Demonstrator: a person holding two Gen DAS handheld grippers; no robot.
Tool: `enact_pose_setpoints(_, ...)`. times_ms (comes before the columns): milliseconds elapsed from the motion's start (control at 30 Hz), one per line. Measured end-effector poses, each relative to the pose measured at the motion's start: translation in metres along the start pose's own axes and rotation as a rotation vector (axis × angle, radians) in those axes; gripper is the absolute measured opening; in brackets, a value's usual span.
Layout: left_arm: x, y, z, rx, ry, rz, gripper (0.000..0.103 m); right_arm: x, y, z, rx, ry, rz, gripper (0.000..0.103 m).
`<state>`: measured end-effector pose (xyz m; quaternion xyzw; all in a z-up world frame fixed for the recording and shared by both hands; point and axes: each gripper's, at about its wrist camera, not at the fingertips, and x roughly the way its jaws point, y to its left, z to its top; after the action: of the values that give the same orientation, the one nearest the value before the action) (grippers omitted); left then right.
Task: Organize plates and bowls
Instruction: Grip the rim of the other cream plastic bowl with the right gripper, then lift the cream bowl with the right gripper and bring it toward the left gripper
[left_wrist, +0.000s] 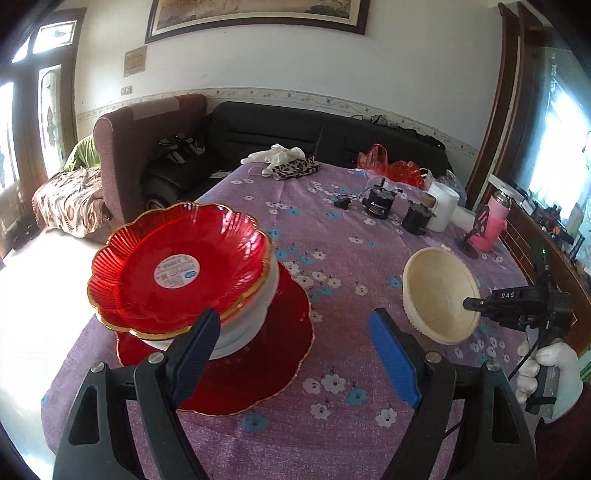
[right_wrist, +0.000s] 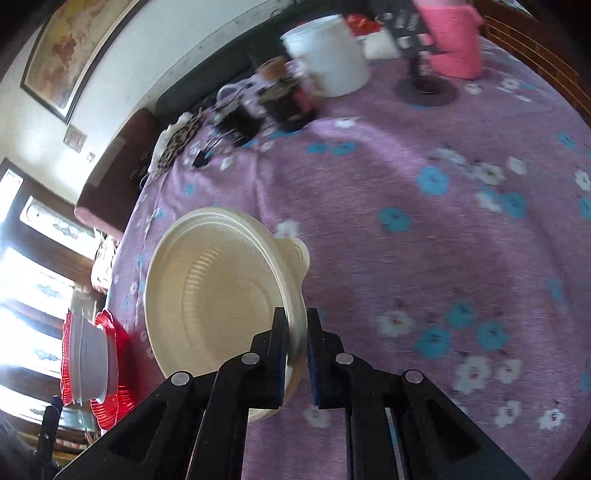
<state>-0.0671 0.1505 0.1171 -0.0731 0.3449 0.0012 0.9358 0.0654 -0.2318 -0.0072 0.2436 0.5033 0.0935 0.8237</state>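
Jaws of right gripper (right_wrist: 296, 332) clamp cream ribbed bowl (right_wrist: 221, 288) rim; left gripper (left_wrist: 295, 354) apart, prob. empty.

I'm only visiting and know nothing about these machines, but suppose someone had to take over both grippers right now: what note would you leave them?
Right gripper: shut on the rim of the cream bowl, which is tilted and looks lifted off the purple tablecloth.
Left gripper: open and holding nothing, pointed at the stack.
Stack: a scalloped red plate on white bowls, on a large red plate, near the table's left edge.
Done: most dishes appear stacked.
Left: probably the cream bowl goes to the stack; where it fits is your call.
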Motion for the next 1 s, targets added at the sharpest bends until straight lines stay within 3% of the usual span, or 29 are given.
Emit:
enact_pose_setpoints(500, -0.006, -0.049, -0.004, 0.13, 0.002, 0.072, 0.082, -0.027, -0.043, -0.003, 0.039, -0.101, -0.017, 0.013)
enact_pose_setpoints(1000, 0.0, -0.08, -0.008, 0.201, 0.022, 0.078, 0.082, -0.038, -0.07, -0.008, 0.092, -0.147, 0.009, 0.019)
